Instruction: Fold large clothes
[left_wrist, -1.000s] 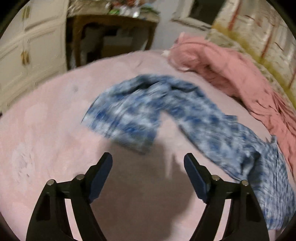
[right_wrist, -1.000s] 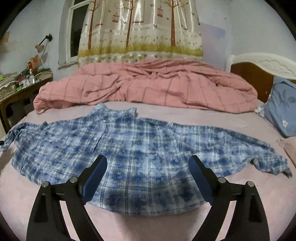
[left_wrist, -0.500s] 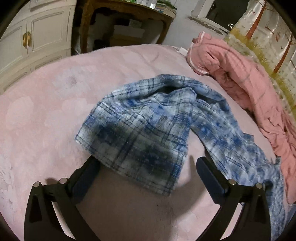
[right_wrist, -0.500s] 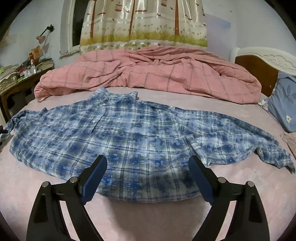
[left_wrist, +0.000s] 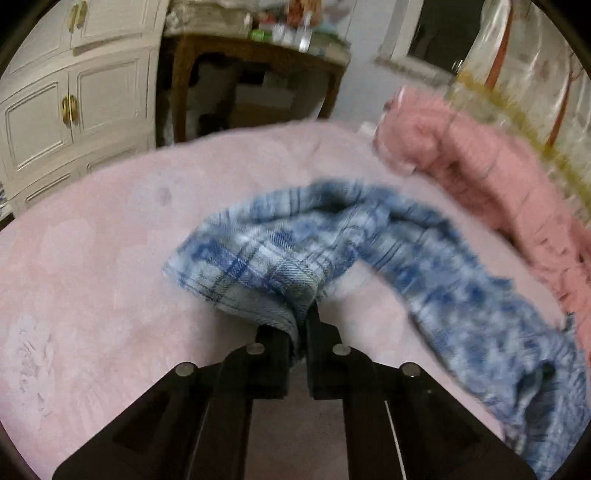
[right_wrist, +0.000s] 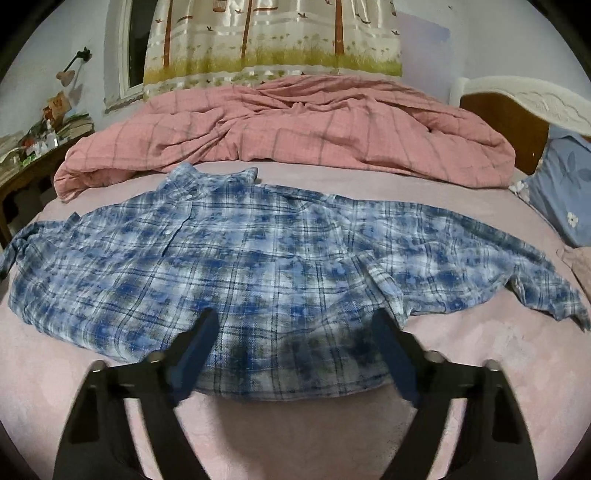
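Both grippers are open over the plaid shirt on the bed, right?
Not both. The left gripper is shut on the plaid shirt's sleeve cuff, as the left wrist view shows. The right gripper is open over the shirt on the bed.

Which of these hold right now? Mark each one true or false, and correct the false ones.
1. The left gripper is shut on the sleeve cuff of the blue plaid shirt. True.
2. The right gripper is shut on the shirt's hem. False: its jaws are open above the hem.
3. A pink checked duvet is bunched beyond the shirt. True.
4. The shirt is folded in half. False: it lies spread out on the bed.
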